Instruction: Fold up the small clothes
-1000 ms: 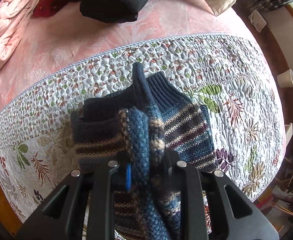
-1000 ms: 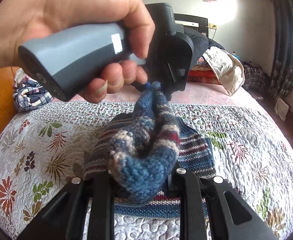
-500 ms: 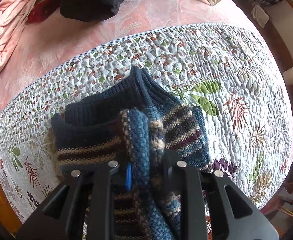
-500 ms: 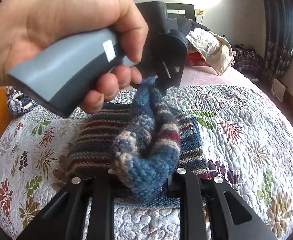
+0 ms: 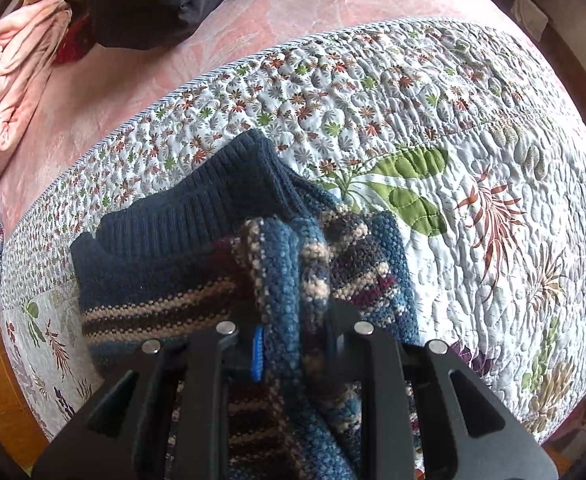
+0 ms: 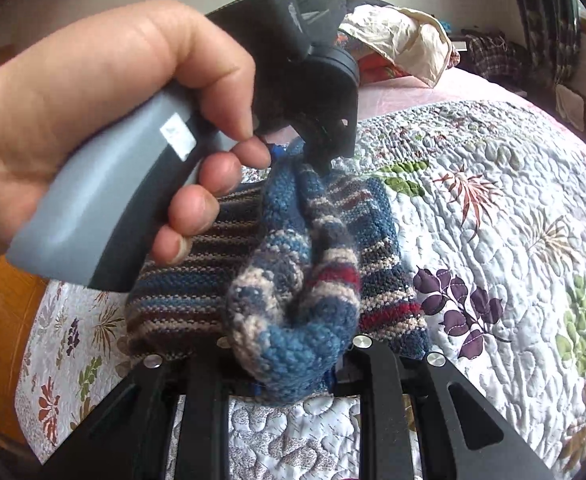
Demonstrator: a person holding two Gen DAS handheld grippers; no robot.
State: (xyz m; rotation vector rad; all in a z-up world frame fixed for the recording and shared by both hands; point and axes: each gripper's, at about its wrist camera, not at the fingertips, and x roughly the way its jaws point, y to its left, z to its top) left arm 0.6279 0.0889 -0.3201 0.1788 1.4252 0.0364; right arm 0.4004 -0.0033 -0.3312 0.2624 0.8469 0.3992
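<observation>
Pinching opposite ends of striped blue knitted sweater [image 5: 197, 256] over floral quilted bed [image 5: 433, 120]; left gripper [image 5: 293, 344] and right gripper [image 6: 293, 364] jaws both clamping knit.

Blue-striped sweater [image 5: 173, 264] — floral quilt [image 5: 473, 128]

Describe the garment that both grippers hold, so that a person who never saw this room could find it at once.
On the bed, look at the floral quilt that covers its near part. A small knitted sweater lies in the quilt's middle, one thick fold lifted between the left gripper and the right gripper. Only this garment has blue, cream and dark red stripes with a navy ribbed collar; the other clothes lie piled farther back.
</observation>
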